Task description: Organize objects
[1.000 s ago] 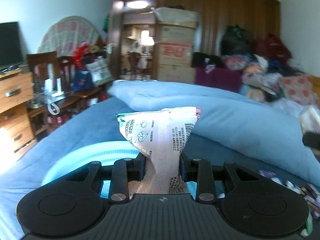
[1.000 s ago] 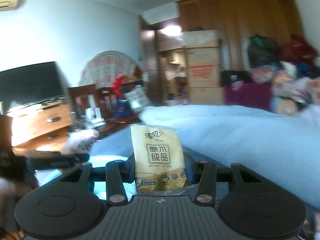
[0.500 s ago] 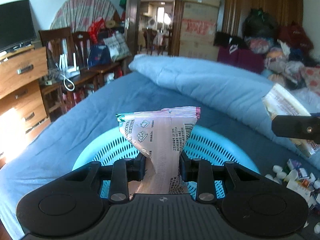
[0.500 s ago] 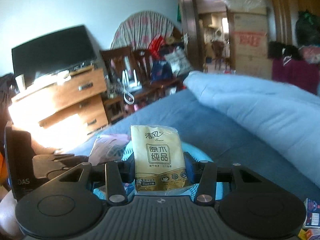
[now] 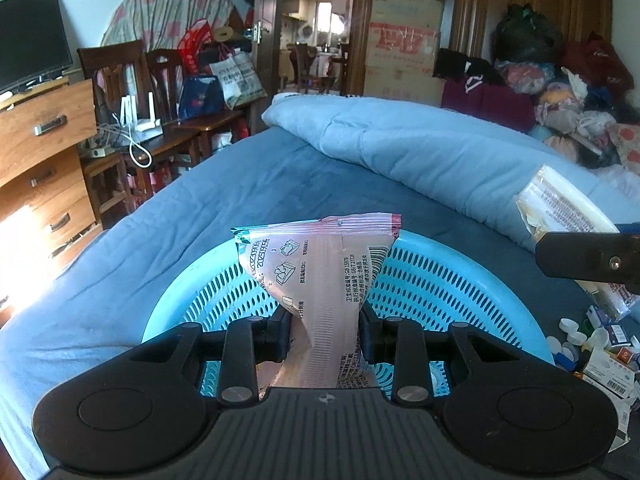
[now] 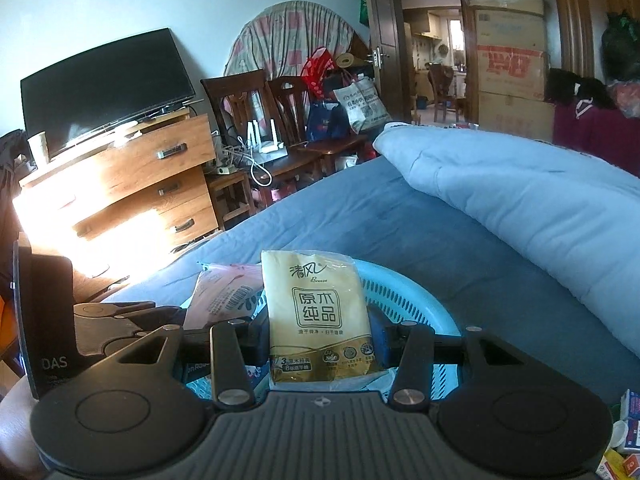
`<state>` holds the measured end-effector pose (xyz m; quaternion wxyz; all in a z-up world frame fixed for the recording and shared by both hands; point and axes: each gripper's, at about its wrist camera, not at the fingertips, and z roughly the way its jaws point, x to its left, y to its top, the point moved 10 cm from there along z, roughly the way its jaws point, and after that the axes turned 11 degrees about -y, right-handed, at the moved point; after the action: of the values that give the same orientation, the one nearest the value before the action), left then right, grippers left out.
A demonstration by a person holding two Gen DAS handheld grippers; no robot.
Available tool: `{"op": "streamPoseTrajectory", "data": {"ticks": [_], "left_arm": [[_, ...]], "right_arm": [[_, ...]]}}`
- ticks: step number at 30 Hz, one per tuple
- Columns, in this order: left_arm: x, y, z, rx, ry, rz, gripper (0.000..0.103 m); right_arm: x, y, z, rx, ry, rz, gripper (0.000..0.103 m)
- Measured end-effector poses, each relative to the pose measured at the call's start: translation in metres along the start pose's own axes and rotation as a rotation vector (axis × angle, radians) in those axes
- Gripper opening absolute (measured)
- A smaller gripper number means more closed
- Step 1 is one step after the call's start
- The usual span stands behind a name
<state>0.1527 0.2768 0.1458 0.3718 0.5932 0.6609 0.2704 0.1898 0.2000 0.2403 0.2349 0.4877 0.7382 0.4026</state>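
The left gripper [image 5: 323,332] pinches a pink tissue packet [image 5: 320,280] at its waist, both fingers pressed into the crumpled wrapper, so the packet stands upright with its sealed edge toward 12 o'clock. Directly behind and below it lies the light-blue perforated basket [image 5: 460,280] on the blue bedspread [image 5: 248,200]. In the left wrist view the right gripper [image 5: 588,260] comes in at 3 o'clock, carrying a yellow tissue pack [image 5: 560,208].

In the right wrist view the right gripper [image 6: 320,340] clamps that yellow tissue pack [image 6: 318,312] between its 2 fingers, label facing the camera and upright. The basket rim [image 6: 412,292] curves behind it toward 2 o'clock; the pink packet [image 6: 224,292] and the left gripper [image 6: 120,316] sit at 9 o'clock, probably over the basket, though the overlap hides the exact spot. Small boxes and bottle caps [image 5: 592,344] lie scattered on the bed at 4 o'clock, and a folded pale quilt [image 5: 420,152] sits at 1 o'clock
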Motion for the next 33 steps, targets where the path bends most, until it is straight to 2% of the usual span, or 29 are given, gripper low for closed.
{"op": "streamPoseTrajectory", "data": {"ticks": [4,7,9,10,12,16,18,21,27,30,33], "left_arm": [[-0.001,-0.001,0.000,0.001,0.008,0.002,0.036],[-0.002,-0.002,-0.001,-0.002,0.027,0.009,0.042],[-0.002,-0.002,-0.002,-0.006,0.032,0.013,0.053],[-0.002,-0.002,-0.002,-0.006,0.035,0.016,0.055],[-0.005,0.000,-0.005,-0.018,0.043,0.030,0.069],[-0.023,0.010,-0.020,-0.073,0.030,0.054,0.086],[-0.037,0.015,-0.030,-0.112,0.027,0.064,0.101],[-0.070,0.016,-0.043,-0.137,0.007,0.105,0.103],[-0.158,-0.011,-0.063,-0.140,-0.086,0.197,0.103],[-0.197,-0.041,-0.065,-0.110,-0.158,0.198,0.103],[-0.233,-0.088,-0.058,-0.029,-0.247,0.191,0.103]], "right_arm": [[-0.003,-0.002,0.006,0.005,-0.001,-0.002,0.053],[-0.004,-0.003,0.008,-0.007,-0.018,-0.010,0.067],[-0.006,-0.002,0.005,-0.026,-0.029,-0.013,0.085],[-0.008,-0.002,0.003,-0.035,-0.034,-0.015,0.087],[-0.011,-0.001,-0.003,-0.047,-0.039,-0.013,0.087],[-0.029,-0.006,-0.027,-0.098,-0.048,0.022,0.094],[-0.038,-0.014,-0.045,-0.132,-0.062,0.035,0.097],[-0.058,-0.030,-0.078,-0.187,-0.106,0.049,0.103],[-0.114,-0.078,-0.147,-0.254,-0.215,0.092,0.103],[-0.147,-0.121,-0.179,-0.266,-0.272,0.146,0.103],[-0.181,-0.180,-0.195,-0.210,-0.351,0.160,0.103]]}}
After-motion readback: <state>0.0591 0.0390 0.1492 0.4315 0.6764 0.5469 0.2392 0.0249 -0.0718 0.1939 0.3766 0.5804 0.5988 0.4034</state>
